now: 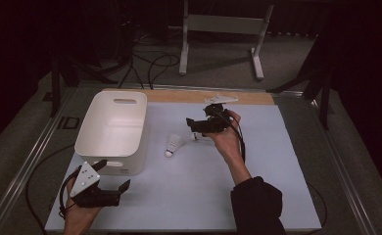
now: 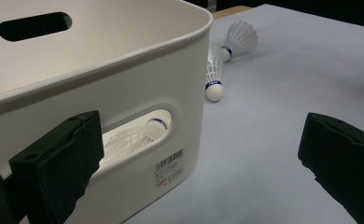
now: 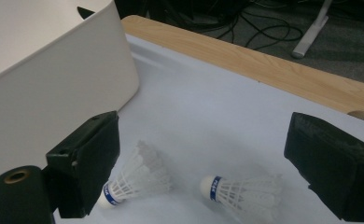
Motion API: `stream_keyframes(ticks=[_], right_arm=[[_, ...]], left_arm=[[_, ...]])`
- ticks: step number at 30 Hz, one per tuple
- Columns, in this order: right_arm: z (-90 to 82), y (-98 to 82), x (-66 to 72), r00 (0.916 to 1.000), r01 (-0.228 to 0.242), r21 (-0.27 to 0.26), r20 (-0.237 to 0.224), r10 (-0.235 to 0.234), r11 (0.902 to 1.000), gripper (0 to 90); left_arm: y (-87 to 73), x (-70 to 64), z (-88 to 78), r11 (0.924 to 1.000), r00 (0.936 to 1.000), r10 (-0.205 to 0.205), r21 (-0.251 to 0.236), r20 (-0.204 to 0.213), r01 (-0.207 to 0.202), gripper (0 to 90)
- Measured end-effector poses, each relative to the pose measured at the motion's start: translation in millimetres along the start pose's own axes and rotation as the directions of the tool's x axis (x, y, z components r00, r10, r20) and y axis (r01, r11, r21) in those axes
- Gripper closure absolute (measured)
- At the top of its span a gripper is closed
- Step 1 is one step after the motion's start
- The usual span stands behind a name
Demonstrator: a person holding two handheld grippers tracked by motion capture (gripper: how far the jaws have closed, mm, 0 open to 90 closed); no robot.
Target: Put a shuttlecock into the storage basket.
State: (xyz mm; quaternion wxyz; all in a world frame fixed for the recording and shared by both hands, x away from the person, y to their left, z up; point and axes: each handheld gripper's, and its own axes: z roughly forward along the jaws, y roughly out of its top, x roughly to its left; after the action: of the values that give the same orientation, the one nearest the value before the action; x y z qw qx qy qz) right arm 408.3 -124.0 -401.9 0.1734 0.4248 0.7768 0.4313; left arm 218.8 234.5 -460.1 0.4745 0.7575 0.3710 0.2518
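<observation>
We judge pickup pending: right gripper [image 3: 203,163], jaws open, must close on the near shuttlecock [image 3: 243,190] for the white bin [image 1: 111,128]; left gripper [image 1: 111,181] idles open.

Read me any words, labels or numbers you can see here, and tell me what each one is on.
Barcode sticker on the white bin: bars, digits and red mark too small to read.
Blue band on the nearer shuttlecock: white lettering, blurred, unreadable.
Blue band on a shuttlecock between the right gripper's jaws: lettering, unreadable.
</observation>
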Motion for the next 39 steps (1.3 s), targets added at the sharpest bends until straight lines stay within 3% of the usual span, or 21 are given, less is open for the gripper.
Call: stream_keyframes(ticks=[16,39], right_arm=[[5.9,-15.7,-13.9,0.9990,-0.036,0.026,0.026,0.035,0.9990,10.2],[16.4,-32.4,-21.8,0.9976,-0.042,0.086,0.058,0.037,0.9954,12.9]], left_arm=[[0.0,0.0,0.2,1.0000,1.0000,0.000,0.000,0.000,0.000,0.9],[0.2,0.0,-0.1,1.0000,1.0000,-0.003,-0.001,0.000,0.003,0.9]])
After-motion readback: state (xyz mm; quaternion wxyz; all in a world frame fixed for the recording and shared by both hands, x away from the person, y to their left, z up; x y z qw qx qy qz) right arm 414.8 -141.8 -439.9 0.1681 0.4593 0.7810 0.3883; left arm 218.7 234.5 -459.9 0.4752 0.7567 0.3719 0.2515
